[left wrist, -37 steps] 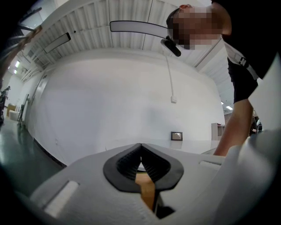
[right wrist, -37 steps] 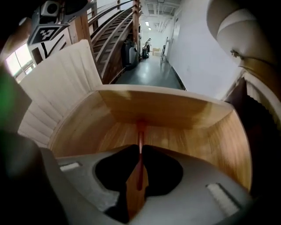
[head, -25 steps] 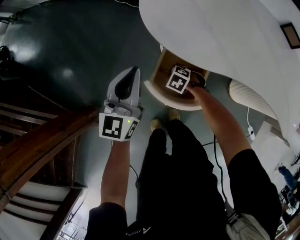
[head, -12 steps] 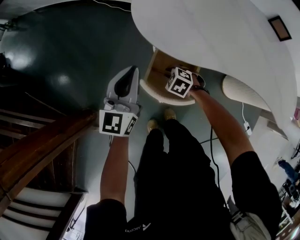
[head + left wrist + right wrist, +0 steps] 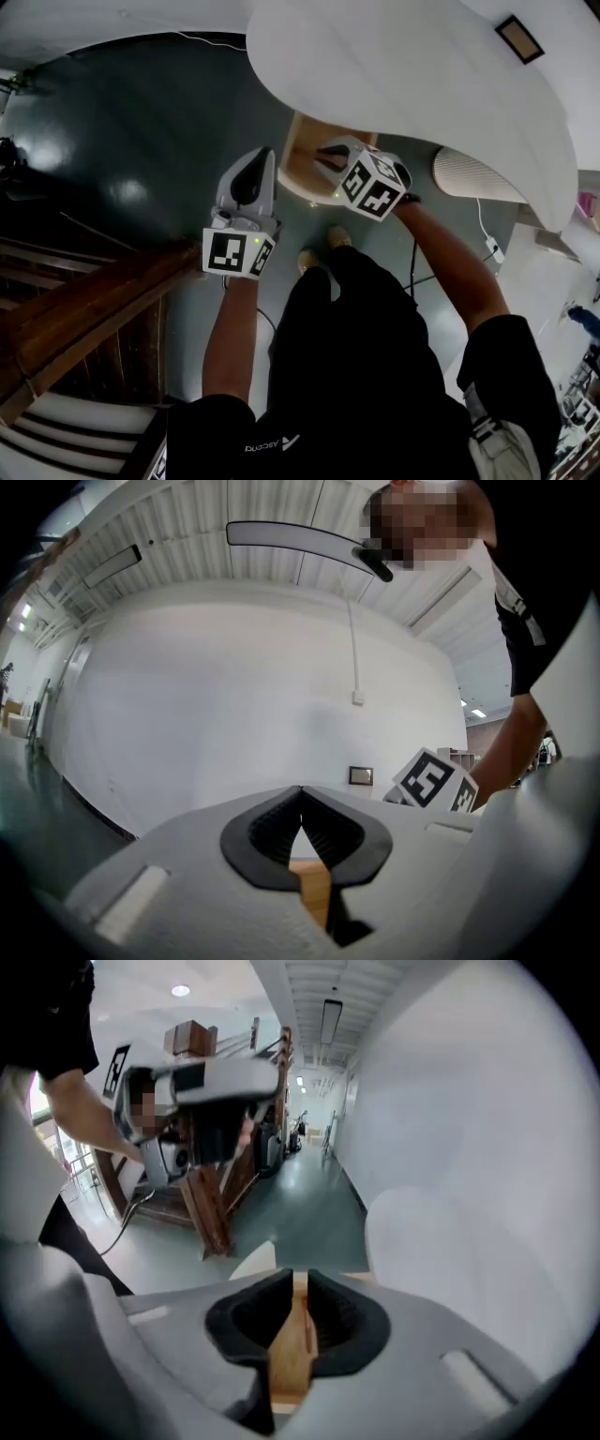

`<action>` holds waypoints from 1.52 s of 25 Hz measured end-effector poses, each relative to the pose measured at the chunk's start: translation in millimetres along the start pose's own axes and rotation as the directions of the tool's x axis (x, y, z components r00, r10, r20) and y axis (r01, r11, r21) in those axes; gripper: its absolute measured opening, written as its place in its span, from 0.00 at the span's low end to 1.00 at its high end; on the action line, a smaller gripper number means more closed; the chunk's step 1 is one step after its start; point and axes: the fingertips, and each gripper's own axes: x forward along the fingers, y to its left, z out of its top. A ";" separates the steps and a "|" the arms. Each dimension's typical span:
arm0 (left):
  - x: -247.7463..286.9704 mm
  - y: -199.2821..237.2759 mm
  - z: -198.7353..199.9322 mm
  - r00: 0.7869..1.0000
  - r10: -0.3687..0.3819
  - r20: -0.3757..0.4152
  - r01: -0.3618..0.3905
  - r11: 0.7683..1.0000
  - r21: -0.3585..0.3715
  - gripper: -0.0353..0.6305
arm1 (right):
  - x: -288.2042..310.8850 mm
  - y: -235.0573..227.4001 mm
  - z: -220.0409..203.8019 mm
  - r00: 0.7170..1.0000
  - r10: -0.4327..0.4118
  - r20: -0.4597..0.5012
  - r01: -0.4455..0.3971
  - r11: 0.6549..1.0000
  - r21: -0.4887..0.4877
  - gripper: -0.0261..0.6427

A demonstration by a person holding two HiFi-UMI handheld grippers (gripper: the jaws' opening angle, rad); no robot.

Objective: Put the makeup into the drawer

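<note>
At inspection the open light-wood drawer with a white curved front (image 5: pixel 300 161) projected from beneath a broad white surface (image 5: pixel 403 80), above a dark green glossy floor (image 5: pixel 141 122). The right gripper (image 5: pixel 326 155) was held over the drawer opening and covered much of the interior in the head view. In the right gripper view its black ribbed pads stood almost together, with only a narrow slit between them. Nothing was gripped in that slit, and only the wood of the drawer showed through it. The left gripper (image 5: pixel 267 155) was held apart from the drawer on its left side, over the floor, and pointed towards the white surface. In the left gripper view its pads met at the tips with nothing between them, and a strip of the drawer's wood showed through the gap below the tips. The makeup could not be made out in any view; whether it lay in the covered part of the drawer could not be determined. A brown wooden railing (image 5: pixel 84 300) stood well apart, on the person's left.
</note>
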 end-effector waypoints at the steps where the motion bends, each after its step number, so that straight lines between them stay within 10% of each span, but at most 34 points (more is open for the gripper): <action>1: -0.6 -5.9 7.2 1.000 -0.007 0.001 0.007 1.000 0.001 0.07 | -18.1 -1.2 14.9 0.998 -0.024 0.050 0.023 1.000 0.009 0.11; 8: -7.0 -36.1 65.0 0.997 -0.044 0.059 0.043 0.999 0.012 0.07 | -121.4 0.3 91.1 0.927 -0.162 0.337 0.145 0.987 0.074 0.06; 21: -32.0 -90.6 135.1 0.982 -0.145 0.117 0.135 0.987 0.085 0.07 | -249.9 28.3 159.5 0.656 -0.313 0.687 0.219 0.950 0.224 0.04; 27: -43.3 -102.1 150.9 0.978 -0.163 0.132 0.150 0.983 0.105 0.07 | -277.9 31.0 154.0 0.572 -0.385 0.725 0.233 0.923 0.306 0.04; 38: -46.7 -115.2 157.0 0.973 -0.188 0.134 0.172 0.978 0.121 0.07 | -290.1 40.5 138.6 0.542 -0.426 0.725 0.239 0.905 0.353 0.04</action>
